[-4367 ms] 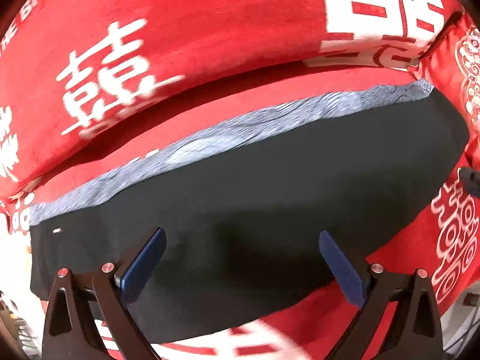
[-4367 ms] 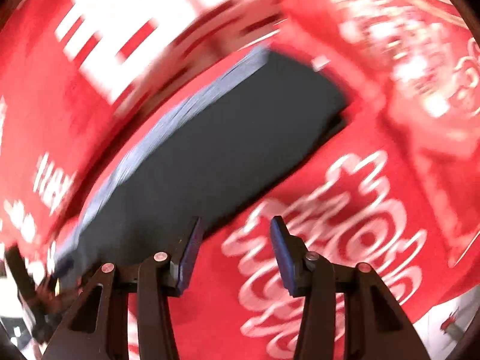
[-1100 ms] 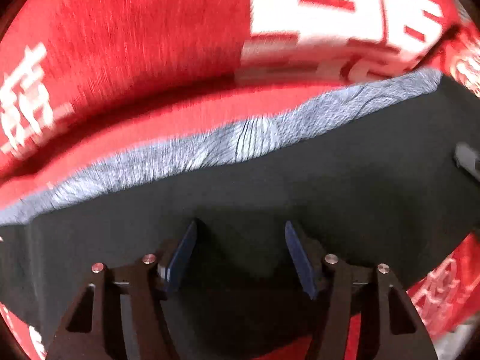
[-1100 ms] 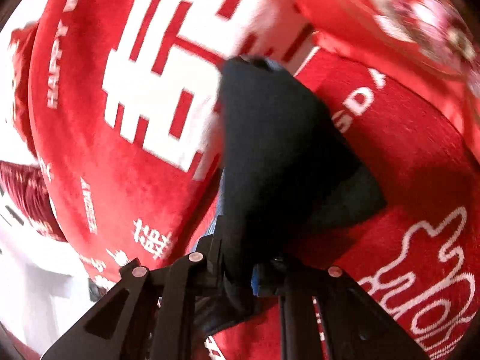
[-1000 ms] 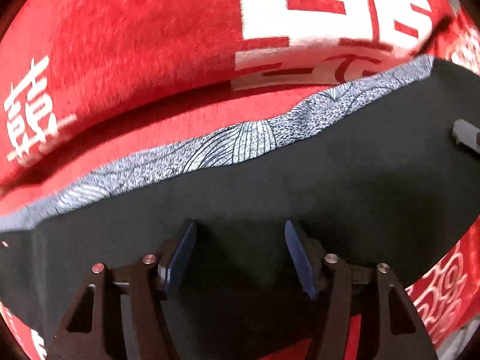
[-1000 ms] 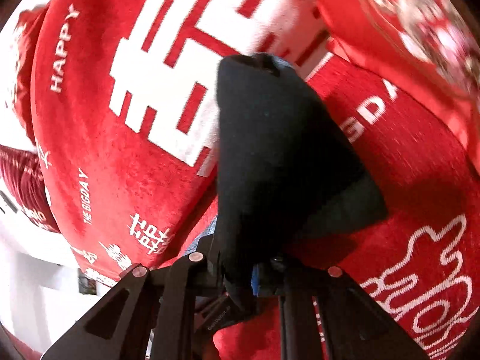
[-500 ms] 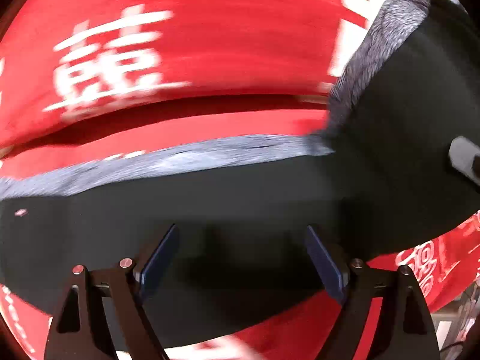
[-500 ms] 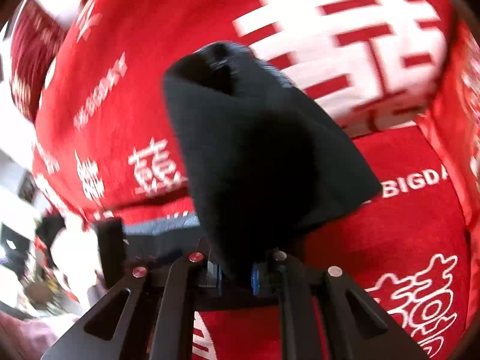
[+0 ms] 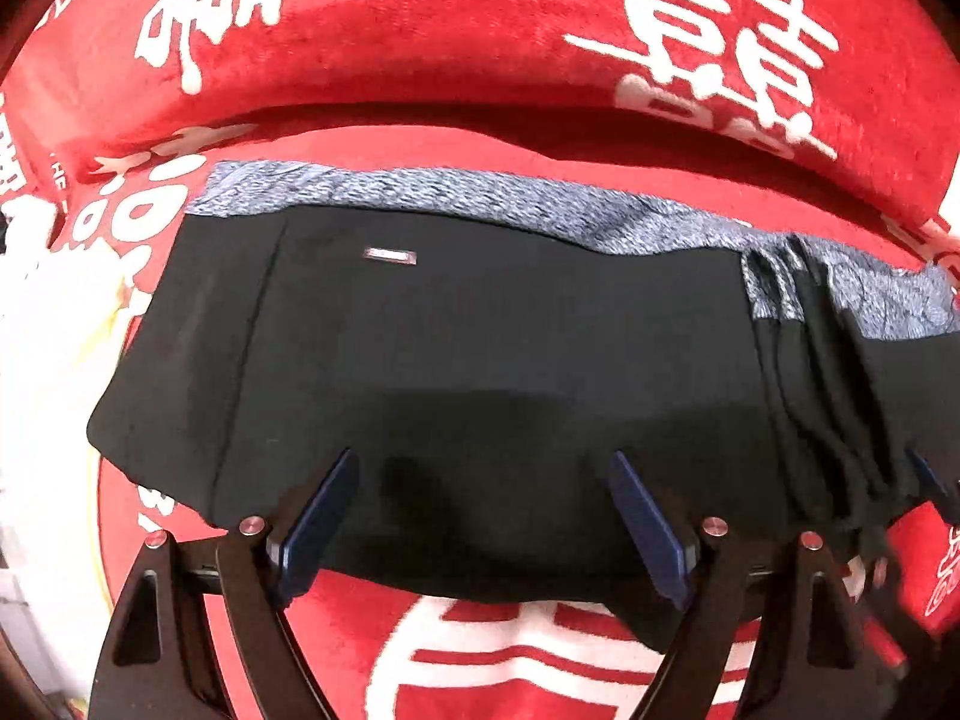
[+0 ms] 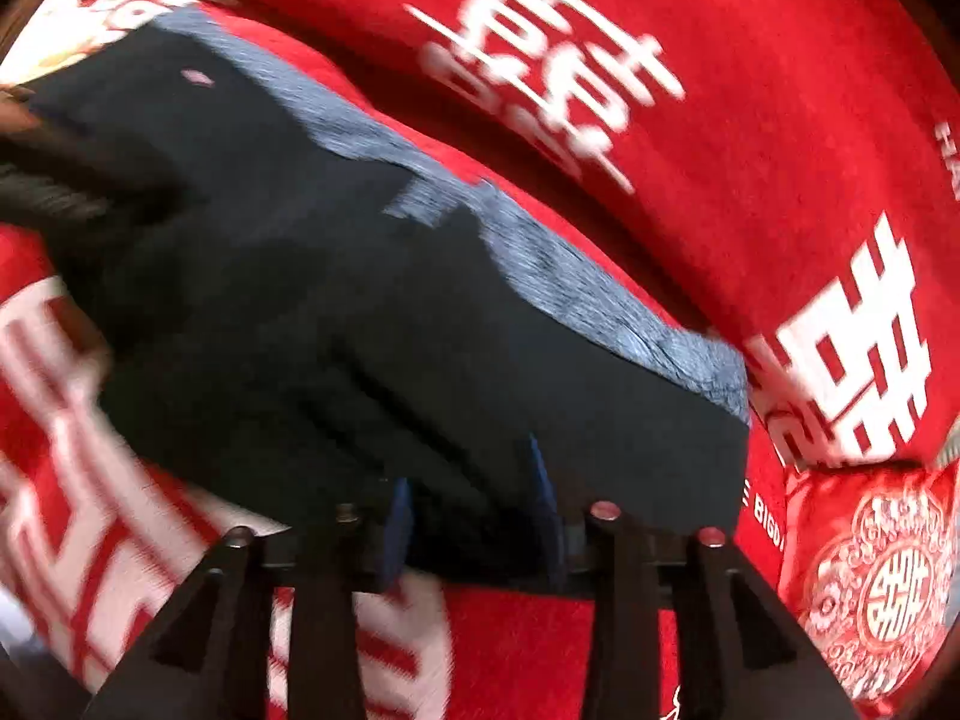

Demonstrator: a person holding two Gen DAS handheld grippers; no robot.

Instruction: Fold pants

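Up close, left gripper [image 9: 483, 525] jaws stand wide apart, nothing clamped, hovering over near edge of black pants [image 9: 480, 372]. Right gripper [image 10: 474, 516] jaws opening, blue pads apart, pants' near edge between them; pads don't seem to press, view blurred. Pants lie folded flat on red blanket [image 9: 480, 48] with white characters. Right part of pants bunched in ridges [image 9: 828, 396] in left view. Small pale label [image 9: 391, 255] on black cloth. Farther back, grey patterned strip [image 9: 480, 195] runs along far edge of pants. Beyond it, red blanket rises in a fold. Patterned red cushion [image 10: 882, 588] sits at lower right of right view.
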